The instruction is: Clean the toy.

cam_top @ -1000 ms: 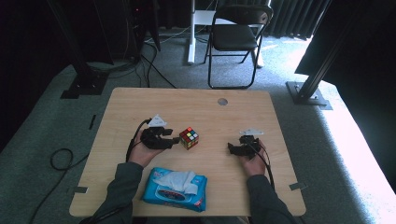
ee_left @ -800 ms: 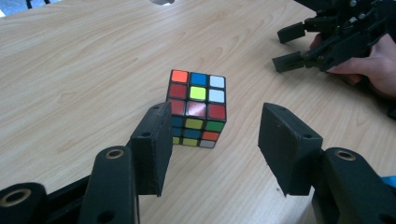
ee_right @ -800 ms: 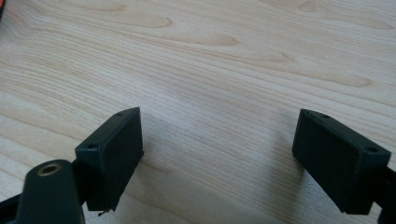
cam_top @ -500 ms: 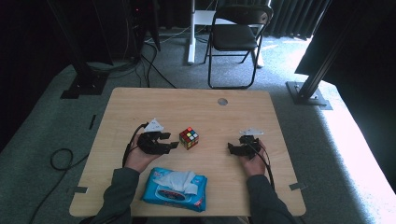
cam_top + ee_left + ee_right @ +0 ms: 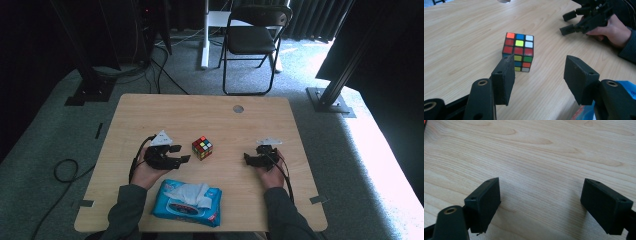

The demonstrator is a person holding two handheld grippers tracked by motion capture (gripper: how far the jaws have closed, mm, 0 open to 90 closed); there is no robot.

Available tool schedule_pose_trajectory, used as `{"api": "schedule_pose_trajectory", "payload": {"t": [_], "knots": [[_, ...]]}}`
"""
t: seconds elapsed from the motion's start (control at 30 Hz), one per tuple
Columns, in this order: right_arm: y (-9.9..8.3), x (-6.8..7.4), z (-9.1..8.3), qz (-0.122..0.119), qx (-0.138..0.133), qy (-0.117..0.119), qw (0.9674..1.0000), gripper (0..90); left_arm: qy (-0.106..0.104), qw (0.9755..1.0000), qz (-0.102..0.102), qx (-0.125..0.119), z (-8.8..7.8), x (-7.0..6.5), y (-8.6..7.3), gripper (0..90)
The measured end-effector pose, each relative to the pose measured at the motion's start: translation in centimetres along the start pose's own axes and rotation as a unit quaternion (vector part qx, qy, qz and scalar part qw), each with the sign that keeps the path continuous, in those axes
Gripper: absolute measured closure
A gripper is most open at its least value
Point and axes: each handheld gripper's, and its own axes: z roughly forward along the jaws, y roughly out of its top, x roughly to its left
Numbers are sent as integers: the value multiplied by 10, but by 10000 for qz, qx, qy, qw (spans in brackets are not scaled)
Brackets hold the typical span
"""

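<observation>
A scrambled colour cube [image 5: 202, 148] rests on the wooden table [image 5: 150, 115] near its middle. My left gripper [image 5: 180, 153] is just left of the cube, open, with its jaws pointing toward it. In the left gripper view the cube [image 5: 518, 51] lies just beyond the open left gripper [image 5: 539, 67], closer to the left jaw, and nothing is between the jaws. My right gripper [image 5: 248, 160] sits to the right of the cube, apart from it and open. In the right gripper view my right gripper [image 5: 540, 195] spreads wide over bare wood.
A blue pack of wet wipes [image 5: 187, 202] with a white sheet pulled up lies at the table's near edge between the forearms. A round cable hole [image 5: 238, 108] is at the far side. A folding chair [image 5: 252, 40] stands beyond the table.
My left gripper has drawn back slightly from the cube toward the person. The cube and the right gripper have stayed in place.
</observation>
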Motion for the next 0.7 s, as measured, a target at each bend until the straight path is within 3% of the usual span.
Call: {"api": "schedule_pose_trajectory", "payload": {"t": [0.33,0.7], "knots": [[0,0,0,-1,-1,1,10000,159,-30,9998,171,119,-3,-13,-4,418],[0,0,0,0,1,2,10000,159,-125,9998,37,140,-6,-16,-16,417]]}}
